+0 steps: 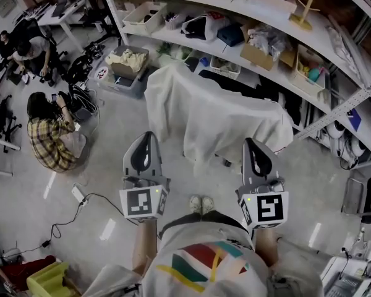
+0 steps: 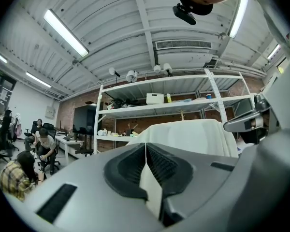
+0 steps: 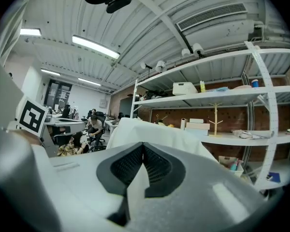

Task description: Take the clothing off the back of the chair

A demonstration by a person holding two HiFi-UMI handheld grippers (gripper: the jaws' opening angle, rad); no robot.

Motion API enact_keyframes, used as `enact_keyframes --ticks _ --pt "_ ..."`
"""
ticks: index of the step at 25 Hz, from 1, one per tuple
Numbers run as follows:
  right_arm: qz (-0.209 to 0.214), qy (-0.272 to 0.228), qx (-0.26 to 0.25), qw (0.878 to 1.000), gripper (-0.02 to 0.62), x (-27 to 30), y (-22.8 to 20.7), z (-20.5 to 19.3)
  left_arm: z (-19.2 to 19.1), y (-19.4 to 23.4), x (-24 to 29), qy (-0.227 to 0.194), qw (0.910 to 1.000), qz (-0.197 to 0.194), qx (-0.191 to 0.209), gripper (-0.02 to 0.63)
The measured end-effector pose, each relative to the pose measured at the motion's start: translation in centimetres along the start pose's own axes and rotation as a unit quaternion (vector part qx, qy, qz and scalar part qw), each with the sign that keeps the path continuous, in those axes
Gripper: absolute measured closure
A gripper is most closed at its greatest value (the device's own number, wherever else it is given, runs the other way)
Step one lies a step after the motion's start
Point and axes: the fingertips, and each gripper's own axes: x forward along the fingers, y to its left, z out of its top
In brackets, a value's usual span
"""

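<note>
Before the clothing [image 1: 216, 116], left gripper [image 1: 147, 136] and right gripper [image 1: 250, 142] point level (both pressed together).

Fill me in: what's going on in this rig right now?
A person stands holding a gripper in each hand, facing white clothing draped over a chair in front of the shelves. The left gripper and the right gripper are both shut and empty. They point toward the clothing but stop short of it. Nothing is grasped yet, and the clothing hangs over the chair back.
</note>
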Motion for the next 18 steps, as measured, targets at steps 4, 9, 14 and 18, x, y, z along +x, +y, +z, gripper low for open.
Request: enact_keyframes --ticks 4,9,14,18 --pt "0.002 -0.005 0.007 1.0 0.595 0.0 -0.7 -0.1 -0.1 -0.4 0.9 0.005 1.0 -0.001 0.007 0.592" --pt "-0.035 0.0 0.029 0.999 0.595 -0.4 -1.7 -0.4 -0.2 -0.3 2.5 0.007 0.9995 -0.03 0.008 0.592" --pt "-0.116 -0.001 0.019 0.993 0.593 -0.8 -2.9 0.2 0.6 1.1 5.7 -0.003 0.9968 -0.078 0.015 0.592" --pt "-0.18 -0.002 0.028 0.983 0.488 -1.6 -4.7 0.6 0.6 2.6 8.0 -0.006 0.9931 -0.112 0.034 0.541"
